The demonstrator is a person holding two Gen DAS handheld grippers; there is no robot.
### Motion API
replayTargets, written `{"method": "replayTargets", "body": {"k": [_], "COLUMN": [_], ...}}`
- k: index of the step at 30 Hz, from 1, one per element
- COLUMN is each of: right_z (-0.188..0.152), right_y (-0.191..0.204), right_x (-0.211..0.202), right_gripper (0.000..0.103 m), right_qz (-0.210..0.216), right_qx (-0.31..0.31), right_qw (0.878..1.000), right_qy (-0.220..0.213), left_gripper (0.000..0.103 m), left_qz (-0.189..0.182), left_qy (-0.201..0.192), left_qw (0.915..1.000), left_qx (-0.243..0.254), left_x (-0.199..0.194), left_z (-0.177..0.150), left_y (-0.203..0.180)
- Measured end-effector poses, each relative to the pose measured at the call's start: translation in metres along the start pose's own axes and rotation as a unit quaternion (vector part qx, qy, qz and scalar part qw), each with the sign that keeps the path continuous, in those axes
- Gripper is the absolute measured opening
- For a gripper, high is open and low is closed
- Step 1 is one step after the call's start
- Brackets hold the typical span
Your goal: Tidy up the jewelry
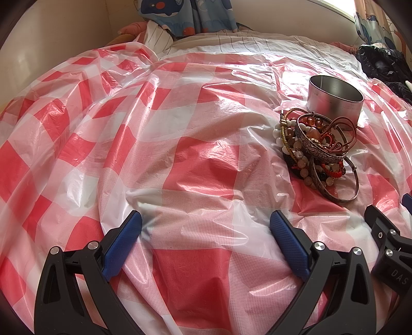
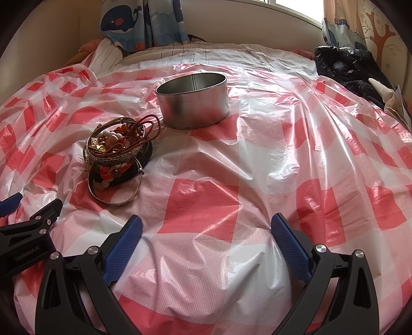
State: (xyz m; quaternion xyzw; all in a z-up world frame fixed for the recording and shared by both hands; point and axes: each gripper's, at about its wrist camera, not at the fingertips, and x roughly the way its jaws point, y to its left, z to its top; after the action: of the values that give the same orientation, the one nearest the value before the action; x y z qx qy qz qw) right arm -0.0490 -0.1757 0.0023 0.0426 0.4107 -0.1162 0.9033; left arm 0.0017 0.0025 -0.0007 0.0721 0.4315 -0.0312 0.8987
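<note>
A tangled jewelry pile (image 2: 117, 152) sits just beside an open round tin (image 2: 194, 99) on a red-checked plastic sheet (image 2: 206, 195). The left gripper (image 1: 206, 226) and right gripper (image 2: 206, 226) hover near the sheet's near edge, jaws wide apart, holding nothing.

Open sheet (image 2: 206, 206) ahead; jewelry pile (image 2: 118, 152) touching tin (image 2: 193, 100) blocks far left.

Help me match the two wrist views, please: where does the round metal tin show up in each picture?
Left wrist view: the metal tin sits upper right, just behind the jewelry pile.
Right wrist view: the tin sits upper centre, slightly left, behind and to the right of the pile.
Shared landmark: the whale-print curtain at the top of both pictures.
</note>
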Motion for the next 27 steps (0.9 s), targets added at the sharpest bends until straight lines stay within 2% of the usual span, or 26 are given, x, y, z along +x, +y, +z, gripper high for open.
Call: {"method": "replayTargets", "body": {"k": [7, 12, 15, 18, 22, 27], "right_z": [-0.002, 0.002, 0.002, 0.001, 0.001, 0.001], "right_y": [0.001, 0.000, -0.001, -0.001, -0.002, -0.002], "right_x": [0.000, 0.002, 0.002, 0.002, 0.001, 0.001], "right_gripper": [0.096, 0.096, 0.096, 0.096, 0.096, 0.096], "right_qz": [0.000, -0.001, 0.001, 0.002, 0.003, 0.002], "right_qx": [0.000, -0.003, -0.003, -0.002, -0.002, -0.002], "right_qw": [1.000, 1.000, 1.000, 1.000, 1.000, 1.000], "right_qy": [0.002, 0.007, 0.006, 0.006, 0.005, 0.005], "left_gripper": [0.096, 0.096, 0.096, 0.096, 0.096, 0.096], "left_qz": [-0.002, -0.029, -0.027, -0.022, -0.026, -0.030], "left_qy": [0.000, 0.005, 0.005, -0.002, -0.030, -0.023], "left_qw": [1.0000, 0.9996, 0.9996, 0.9997, 0.9989, 0.9988], "left_qx": [-0.001, -0.003, 0.000, 0.011, 0.025, 0.030], "left_x": [0.000, -0.002, -0.001, -0.003, -0.010, -0.007], "left_z": [0.000, 0.005, 0.007, 0.009, 0.013, 0.013], "left_y": [0.000, 0.010, 0.009, 0.006, 0.000, -0.002]}}
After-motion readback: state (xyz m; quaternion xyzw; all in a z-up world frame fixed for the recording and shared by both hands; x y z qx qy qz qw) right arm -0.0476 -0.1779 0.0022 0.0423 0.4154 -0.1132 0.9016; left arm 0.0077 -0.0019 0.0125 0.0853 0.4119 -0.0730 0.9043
